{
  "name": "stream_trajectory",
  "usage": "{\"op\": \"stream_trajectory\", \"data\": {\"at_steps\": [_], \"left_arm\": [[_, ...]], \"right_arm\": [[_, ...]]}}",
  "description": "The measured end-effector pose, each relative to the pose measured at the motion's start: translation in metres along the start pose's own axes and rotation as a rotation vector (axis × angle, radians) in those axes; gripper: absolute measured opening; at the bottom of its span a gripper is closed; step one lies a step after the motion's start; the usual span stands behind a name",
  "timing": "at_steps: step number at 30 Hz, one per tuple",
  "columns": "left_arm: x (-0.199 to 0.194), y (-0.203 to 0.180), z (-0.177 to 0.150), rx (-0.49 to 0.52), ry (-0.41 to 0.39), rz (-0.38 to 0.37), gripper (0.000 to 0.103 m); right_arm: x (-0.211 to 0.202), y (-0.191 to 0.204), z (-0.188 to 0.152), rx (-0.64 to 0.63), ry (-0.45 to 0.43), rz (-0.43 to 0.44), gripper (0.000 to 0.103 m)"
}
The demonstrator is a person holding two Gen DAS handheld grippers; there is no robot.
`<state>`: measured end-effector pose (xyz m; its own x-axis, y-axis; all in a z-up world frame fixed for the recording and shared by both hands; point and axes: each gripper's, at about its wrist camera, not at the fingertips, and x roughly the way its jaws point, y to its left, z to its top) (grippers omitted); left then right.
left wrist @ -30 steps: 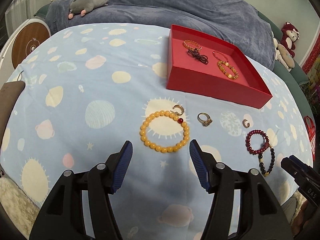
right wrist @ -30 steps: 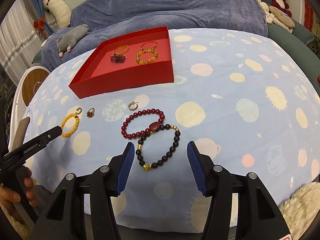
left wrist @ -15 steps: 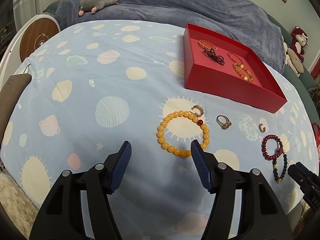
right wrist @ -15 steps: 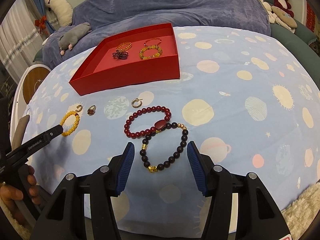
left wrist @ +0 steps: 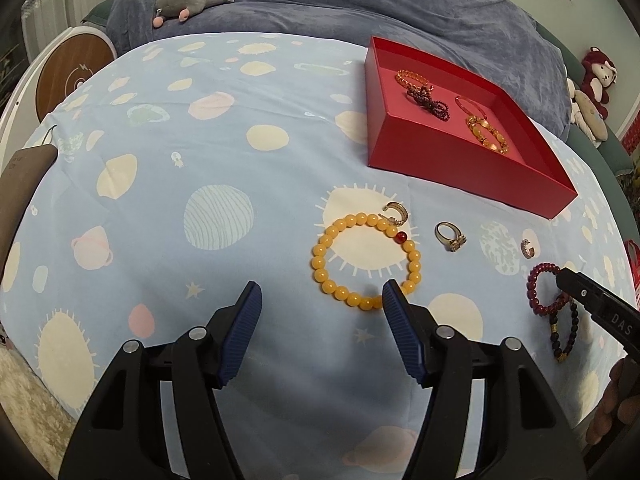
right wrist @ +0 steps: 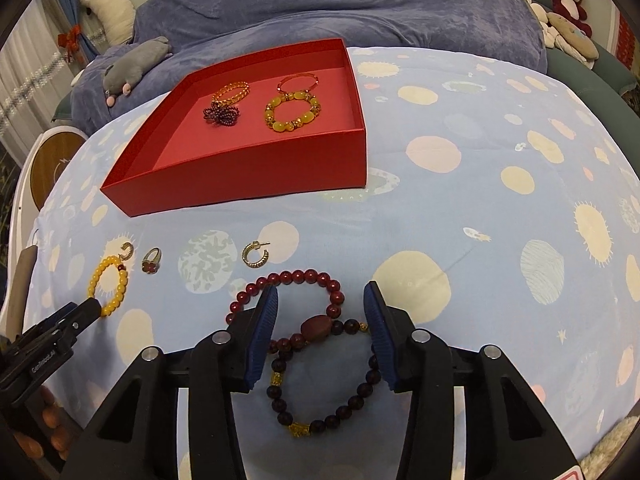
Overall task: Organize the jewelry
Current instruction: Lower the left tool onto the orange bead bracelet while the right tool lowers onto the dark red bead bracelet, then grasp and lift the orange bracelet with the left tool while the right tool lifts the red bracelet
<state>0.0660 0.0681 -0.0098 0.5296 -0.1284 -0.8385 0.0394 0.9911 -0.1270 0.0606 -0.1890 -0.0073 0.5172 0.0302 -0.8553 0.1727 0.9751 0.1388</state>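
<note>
Right wrist view shows the red tray (right wrist: 256, 172) holding four bracelets, among them an amber bracelet (right wrist: 292, 114). Both the right gripper (right wrist: 320, 308), straddling the dark-red bracelet (right wrist: 296, 280), and the left gripper (left wrist: 322, 300), near the yellow bracelet (left wrist: 366, 260), gape wide, empty.

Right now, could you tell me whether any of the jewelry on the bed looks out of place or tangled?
Two bracelets overlap: the red one lies across the dark one, right between the right tool's open jaws. Also, the hoop earrings are split: one touches the yellow bracelet, one lies alone.
</note>
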Motion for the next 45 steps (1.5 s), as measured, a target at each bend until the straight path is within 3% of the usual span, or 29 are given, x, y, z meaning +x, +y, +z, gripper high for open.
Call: {"op": "stream_trajectory", "data": {"at_steps": [13,22,29,45], "left_arm": [[0.002,-0.005,0.005,0.011,0.004,0.003,0.06],[0.014,-0.019,0.019,0.039,-0.009,0.023,0.042],[0.017,-0.017,0.022,0.037,-0.014,0.008,0.01],[-0.013,-0.028,0.019,0.038,-0.026,-0.079,0.007]], "right_arm": [[0.003,0.004,-0.009,-0.035,0.028,0.004,0.011],[-0.001,0.016,-0.017,-0.05,0.042,0.041,0.009],[-0.003,0.021,-0.02,-0.044,0.047,0.063,0.009],[-0.04,0.023,-0.011,-0.023,-0.008,0.121,0.008]]}}
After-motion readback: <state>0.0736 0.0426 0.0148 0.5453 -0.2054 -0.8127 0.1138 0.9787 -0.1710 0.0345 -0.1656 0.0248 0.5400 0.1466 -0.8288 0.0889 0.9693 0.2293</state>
